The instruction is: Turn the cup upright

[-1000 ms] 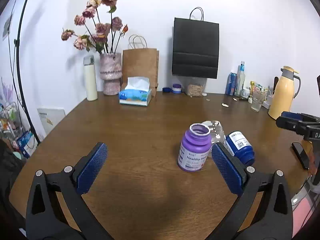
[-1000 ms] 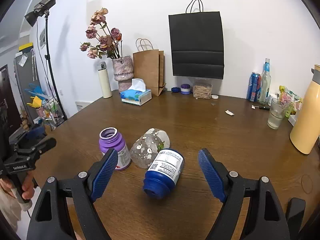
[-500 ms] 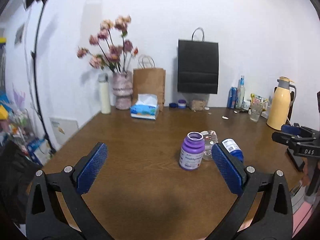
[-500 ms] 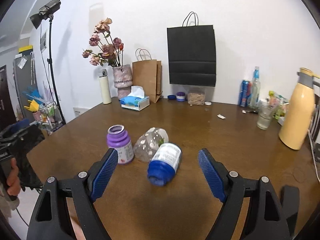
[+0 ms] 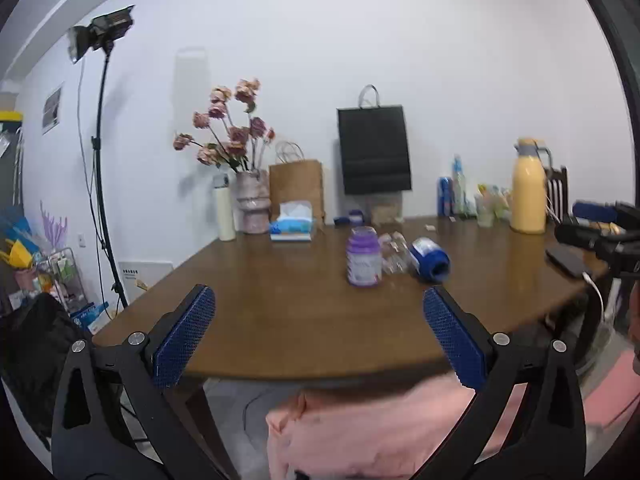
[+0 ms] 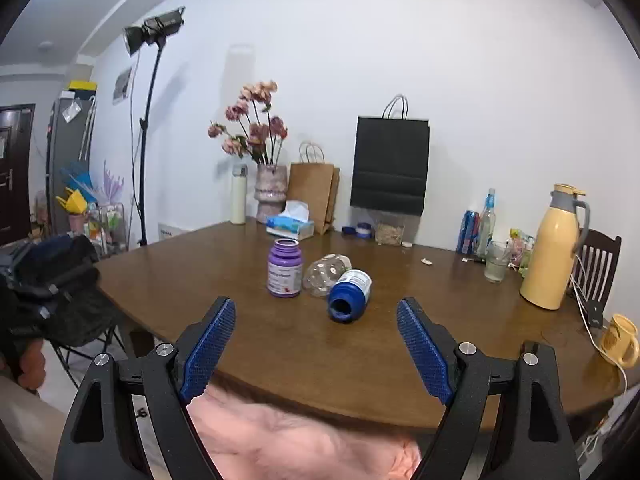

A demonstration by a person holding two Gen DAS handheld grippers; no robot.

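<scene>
left wrist view: the left gripper [image 5: 318,320] has its fingers [image 5: 184,334] spread wide and holding nothing, above the near edge of the brown worktop [image 5: 280,312]. well beyond them a purple bottle [image 5: 363,257] stands upright with its mouth open. just to its right a clear cup [image 5: 394,252] lies on its side, and a blue bottle [image 5: 430,259] lies on its side just right of that, touching or nearly touching the cup. a vase of flowers [image 5: 251,204], a tissue box [image 5: 291,227], a brown paper bag [image 5: 297,192] and a black paper bag [image 5: 374,154] are at the far edge, and a yellow jug [image 5: 529,192] stands far right. the right gripper [image 5: 600,236] shows at the right edge, too little of it to tell its state. pink cloth [image 5: 360,432] fills the bottom.

right wrist view: the right gripper [image 6: 316,340] also has its fingers [image 6: 210,344] wide apart and empty, at the near edge of the worktop [image 6: 400,340]. the purple bottle [image 6: 285,269] stands upright ahead on the left; the clear cup [image 6: 326,269] lies on its side between it and the blue bottle [image 6: 350,290], whose open mouth faces the camera. the yellow jug [image 6: 554,248] stands to the right, a yellow mug [image 6: 618,340] near the right edge.
</scene>
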